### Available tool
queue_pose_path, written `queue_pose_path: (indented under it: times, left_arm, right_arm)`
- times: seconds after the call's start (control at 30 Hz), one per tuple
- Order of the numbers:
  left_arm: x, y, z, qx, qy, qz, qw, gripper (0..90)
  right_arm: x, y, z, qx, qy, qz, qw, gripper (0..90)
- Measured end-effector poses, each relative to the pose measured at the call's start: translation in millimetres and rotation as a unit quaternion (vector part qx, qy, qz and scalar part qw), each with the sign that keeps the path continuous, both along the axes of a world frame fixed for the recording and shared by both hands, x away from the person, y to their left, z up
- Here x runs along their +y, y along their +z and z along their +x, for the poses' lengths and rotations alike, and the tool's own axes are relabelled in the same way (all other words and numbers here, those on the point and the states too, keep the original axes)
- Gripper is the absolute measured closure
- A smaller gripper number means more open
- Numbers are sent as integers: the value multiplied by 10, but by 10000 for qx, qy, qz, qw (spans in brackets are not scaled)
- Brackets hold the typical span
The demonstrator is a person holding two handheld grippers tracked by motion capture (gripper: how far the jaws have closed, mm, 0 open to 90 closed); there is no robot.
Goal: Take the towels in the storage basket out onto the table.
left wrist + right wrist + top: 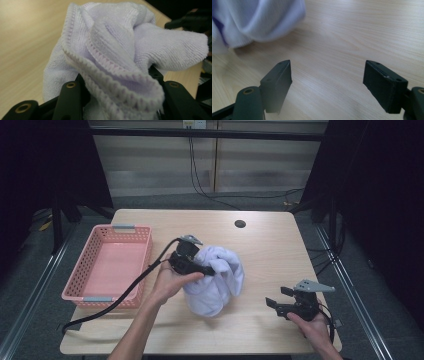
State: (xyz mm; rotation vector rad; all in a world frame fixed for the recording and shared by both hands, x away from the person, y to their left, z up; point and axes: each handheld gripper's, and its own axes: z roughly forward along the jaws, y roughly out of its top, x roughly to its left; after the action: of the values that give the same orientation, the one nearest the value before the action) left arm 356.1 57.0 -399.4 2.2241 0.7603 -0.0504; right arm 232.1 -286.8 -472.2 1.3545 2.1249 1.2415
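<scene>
Pale wood table point(265, 255); left gripper point(117, 100) pinching lilac towel point(120, 50); right gripper point(327, 75) spread.

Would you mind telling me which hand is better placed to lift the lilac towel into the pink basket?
Left. Its tool already has the towel bunched between its jaws, beside the basket; the right tool sits open and apart.

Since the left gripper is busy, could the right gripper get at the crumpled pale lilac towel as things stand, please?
Probably yes: the right gripper stands open over bare wooden table, with nothing between it and the towel.
</scene>
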Motion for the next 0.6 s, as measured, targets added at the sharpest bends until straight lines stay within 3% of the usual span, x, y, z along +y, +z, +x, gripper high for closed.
queue_pose_path:
  times: [0.1, 0.13, 0.2, 0.3, 0.4, 0.53, 0.57, 0.6]
  left_arm:
    - [-143, -248, -92, 38, -184, 93, 9998, 504]
    - [-143, -248, -92, 38, -184, 93, 9998, 494]
    - [-198, -455, -91, 218, -210, 188, 9994, 473]
    - [-207, -524, -92, 245, -272, 197, 9991, 371]
    - [-213, -553, -116, 100, -276, 166, 9994, 254]
    - [-90, -526, -107, 79, -310, -74, 9995, 185]
    - [-39, -517, -106, 138, -267, -245, 9992, 176]
    - [11, -502, -110, 88, -211, -265, 9994, 175]
  right_arm:
    - [9, -4, 1, 11, 28, -17, 10000, 225]
    - [9, -4, 1, 11, 28, -17, 10000, 225]
    - [13, -10, 6, 5, 51, -36, 10000, 225]
    - [21, -6, 2, 12, 56, -37, 10000, 225]
    - [29, -5, -2, 10, 71, -42, 10000, 225]
    - [38, 6, -2, -19, 74, -53, 10000, 225]
    - [38, 14, -2, -29, 71, -41, 10000, 224]
    - [43, 21, 0, -35, 82, -34, 10000, 223]
